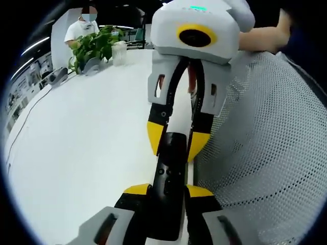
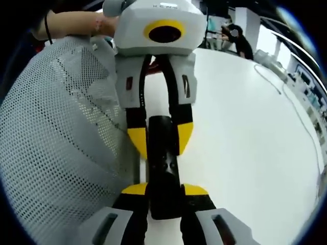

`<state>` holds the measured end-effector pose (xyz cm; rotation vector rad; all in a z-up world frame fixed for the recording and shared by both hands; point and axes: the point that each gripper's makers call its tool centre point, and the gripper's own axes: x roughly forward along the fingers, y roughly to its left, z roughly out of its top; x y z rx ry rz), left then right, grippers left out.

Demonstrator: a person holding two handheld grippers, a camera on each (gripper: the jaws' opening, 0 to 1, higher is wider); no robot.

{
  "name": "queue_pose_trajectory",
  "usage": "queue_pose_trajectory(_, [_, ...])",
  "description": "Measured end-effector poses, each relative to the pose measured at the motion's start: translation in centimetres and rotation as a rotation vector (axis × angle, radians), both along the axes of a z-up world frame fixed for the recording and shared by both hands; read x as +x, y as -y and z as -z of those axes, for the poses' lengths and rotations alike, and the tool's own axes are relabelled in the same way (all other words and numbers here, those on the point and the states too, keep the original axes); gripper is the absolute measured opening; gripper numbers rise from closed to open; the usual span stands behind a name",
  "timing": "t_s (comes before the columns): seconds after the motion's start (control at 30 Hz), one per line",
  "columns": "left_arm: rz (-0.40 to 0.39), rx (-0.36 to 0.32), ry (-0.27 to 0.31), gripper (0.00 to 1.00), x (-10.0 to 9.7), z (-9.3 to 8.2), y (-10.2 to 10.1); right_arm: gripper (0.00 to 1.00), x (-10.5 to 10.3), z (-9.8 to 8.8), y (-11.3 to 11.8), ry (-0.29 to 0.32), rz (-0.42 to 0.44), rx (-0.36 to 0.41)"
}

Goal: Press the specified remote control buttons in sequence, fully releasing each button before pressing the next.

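White table (image 1: 76, 143) beside mesh mat (image 1: 265, 153): both grippers, left (image 1: 171, 191) and right (image 2: 164, 191), clamp the black remote (image 1: 168, 173) endwise; pressing a button probably requires freeing one.

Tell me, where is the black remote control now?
The remote control sits low at the centre of both views, clamped at opposite ends by the left gripper and right gripper, above the white table.

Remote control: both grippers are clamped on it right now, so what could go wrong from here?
1. The remote control is held at both ends, the left gripper at one and the right gripper at the other, so no jaw is free to press a button; letting go of one end may tip it.
2. It sits at the edge of the white table, beside a mesh chair back; a slip could drop it off.
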<state>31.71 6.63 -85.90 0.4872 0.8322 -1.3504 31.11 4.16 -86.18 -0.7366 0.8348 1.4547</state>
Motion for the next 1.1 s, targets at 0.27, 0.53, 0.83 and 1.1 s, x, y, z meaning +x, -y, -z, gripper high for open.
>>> queue_pose_trajectory(0.27, [-0.114,-0.022,-0.059,0.5,0.4,-0.8,-0.8,0.21,-0.1,0.3,-0.1,0.005,-0.02,-0.018])
queue_pose_trajectory(0.53, [-0.188,-0.077,-0.013,0.78,1.8,-3.1,-1.4,0.21,0.0,0.5,0.0,0.024,-0.036,-0.034])
queue_pose_trajectory(0.83, [-0.306,-0.172,0.061,0.94,2.0,-7.2,-3.2,0.21,0.1,0.5,-0.1,0.025,-0.036,-0.033])
queue_pose_trajectory(1.1, [-0.401,-0.278,0.14,1.0,1.9,-10.8,-4.1,0.21,0.1,0.5,-0.1,0.024,-0.031,-0.028])
